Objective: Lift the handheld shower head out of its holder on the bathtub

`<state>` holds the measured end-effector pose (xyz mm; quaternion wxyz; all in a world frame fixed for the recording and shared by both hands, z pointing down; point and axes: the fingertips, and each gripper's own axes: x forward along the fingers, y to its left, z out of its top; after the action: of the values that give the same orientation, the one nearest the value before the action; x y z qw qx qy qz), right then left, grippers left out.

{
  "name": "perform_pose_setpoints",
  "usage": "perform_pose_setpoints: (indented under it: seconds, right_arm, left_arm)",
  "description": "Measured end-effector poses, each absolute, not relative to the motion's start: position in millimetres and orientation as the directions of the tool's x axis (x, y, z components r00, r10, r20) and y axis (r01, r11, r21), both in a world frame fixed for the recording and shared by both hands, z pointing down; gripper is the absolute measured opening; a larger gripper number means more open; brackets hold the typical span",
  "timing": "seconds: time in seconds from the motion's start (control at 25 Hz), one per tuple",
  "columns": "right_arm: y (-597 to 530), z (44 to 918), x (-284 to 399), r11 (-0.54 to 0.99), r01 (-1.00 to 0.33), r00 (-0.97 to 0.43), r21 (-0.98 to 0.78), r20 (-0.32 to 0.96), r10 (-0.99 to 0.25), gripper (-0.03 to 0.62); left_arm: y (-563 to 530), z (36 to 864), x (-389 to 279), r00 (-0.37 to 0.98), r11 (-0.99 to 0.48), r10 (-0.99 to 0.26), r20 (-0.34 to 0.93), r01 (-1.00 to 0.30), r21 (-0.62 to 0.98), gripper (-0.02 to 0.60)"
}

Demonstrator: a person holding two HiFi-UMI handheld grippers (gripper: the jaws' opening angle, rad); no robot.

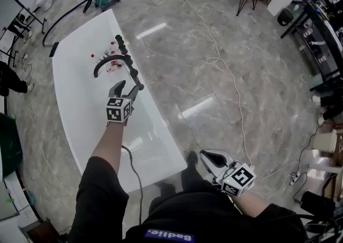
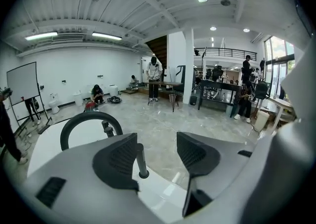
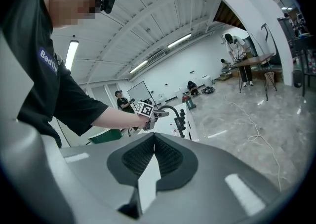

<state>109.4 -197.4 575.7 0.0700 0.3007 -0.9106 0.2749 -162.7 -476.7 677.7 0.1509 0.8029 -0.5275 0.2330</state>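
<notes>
Shower head (image 2: 140, 157) seemingly within left gripper (image 2: 157, 143)

On the bathtub (image 1: 80, 97) rim, the shower head (image 1: 136, 78) stands between the left tool's (image 1: 127, 90) jaws.

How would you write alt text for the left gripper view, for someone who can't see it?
The left gripper's two dark fingers stand wide apart with a slim black shower head upright between them on the white bathtub rim, not yet gripped. Behind curves a black arched spout, then a large marble-floored hall.
</notes>
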Motion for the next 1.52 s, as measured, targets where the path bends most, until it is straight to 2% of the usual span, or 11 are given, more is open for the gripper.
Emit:
perform_pose_setpoints:
  seconds: [0.72,1.2,1.28,1.32,1.52]
  right_arm:
    - [-213,643,143,0.551,-0.617,-0.785,-0.562,0.393,-0.479,0.003]
    - [-216,663,165,0.515,-0.632,-0.774,-0.579,0.438,-0.458,0.002]
    - [-216,663,167,0.510,-0.634,-0.772,-0.581,0.438,-0.460,0.002]
    - [-215,663,168,0.508,-0.633,-0.772,-0.584,0.436,-0.463,0.002]
    - [-215,656,168,0.503,-0.634,-0.770,-0.588,0.419,-0.481,0.002]
  left_arm:
    - [-552,796,-186,0.189,-0.318,-0.723,0.664,-0.945,-0.078,0.233]
    - [-579,831,-191,0.075,-0.288,-0.673,0.736,-0.943,-0.168,0.227]
    - [-580,831,-188,0.072,-0.293,-0.675,0.734,-0.939,-0.178,0.162]
    - [-580,832,-187,0.071,-0.294,-0.674,0.736,-0.939,-0.178,0.150]
    - [-574,829,-181,0.068,-0.320,-0.648,0.758,-0.928,-0.190,0.141]
